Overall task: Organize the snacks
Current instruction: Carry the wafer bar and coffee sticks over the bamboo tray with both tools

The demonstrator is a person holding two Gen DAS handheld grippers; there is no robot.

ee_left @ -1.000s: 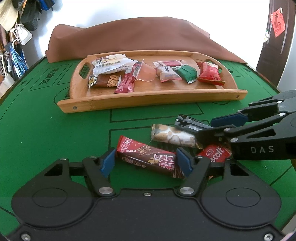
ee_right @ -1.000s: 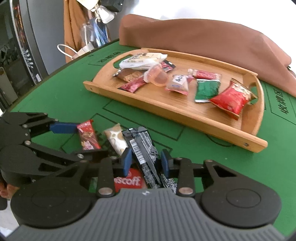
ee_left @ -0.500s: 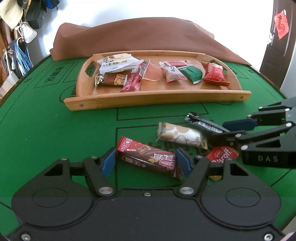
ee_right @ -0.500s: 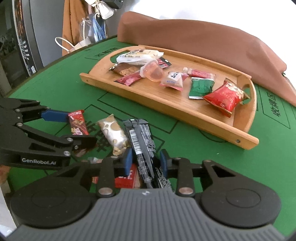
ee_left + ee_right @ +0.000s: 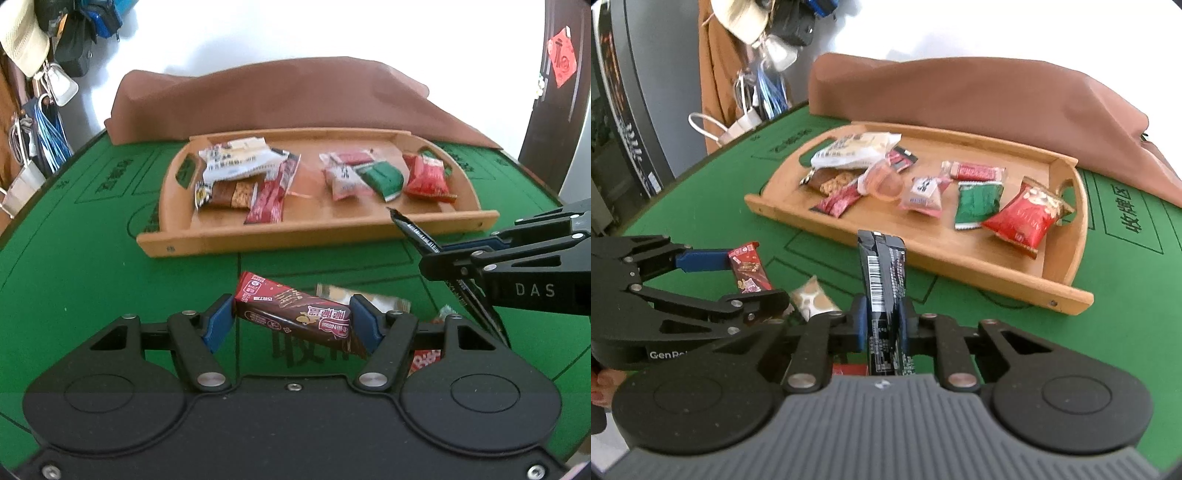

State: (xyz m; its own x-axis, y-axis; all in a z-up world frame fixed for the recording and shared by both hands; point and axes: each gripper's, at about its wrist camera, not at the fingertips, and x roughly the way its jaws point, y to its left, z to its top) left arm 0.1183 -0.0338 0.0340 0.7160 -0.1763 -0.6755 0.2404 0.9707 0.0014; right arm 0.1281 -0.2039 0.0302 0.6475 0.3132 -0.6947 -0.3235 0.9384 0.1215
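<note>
The left gripper (image 5: pixel 291 325) has its blue pads (image 5: pixel 218 323) on both ends of a long dark red and brown chocolate bar wrapper (image 5: pixel 295 317), squeezing it from each side, and the bar sits tilted just above the green felt table (image 5: pixel 92 258). The right gripper (image 5: pixel 882 321) is clamped tight on a long black snack packet with a white barcode (image 5: pixel 882 280), which sticks up and forward out of the pads, off the table. In the left view, the tip of that black packet points toward the front rim of the light wooden tray with curved ends (image 5: pixel 317 236). Between the two grippers a small clear pack of pale round biscuits (image 5: pixel 812 301) lies on the felt, and a red packet with white letters (image 5: pixel 424 362) peeks out beside the left gripper. The tray sits farther back on the table. In it are a white packet with dark writing (image 5: pixel 853 149), a brown nut bar (image 5: pixel 831 181), a thin red stick pack (image 5: pixel 836 201), a clear pink jelly cup (image 5: pixel 882 182), a small pink and white pack (image 5: pixel 921 194), a flat red bar (image 5: pixel 975 171), a green packet (image 5: pixel 977 201) and a bright red snack bag (image 5: pixel 1025 218). A big brown cloth (image 5: pixel 295 99) is heaped behind the tray. Bags hang on the wall at the far left.
</note>
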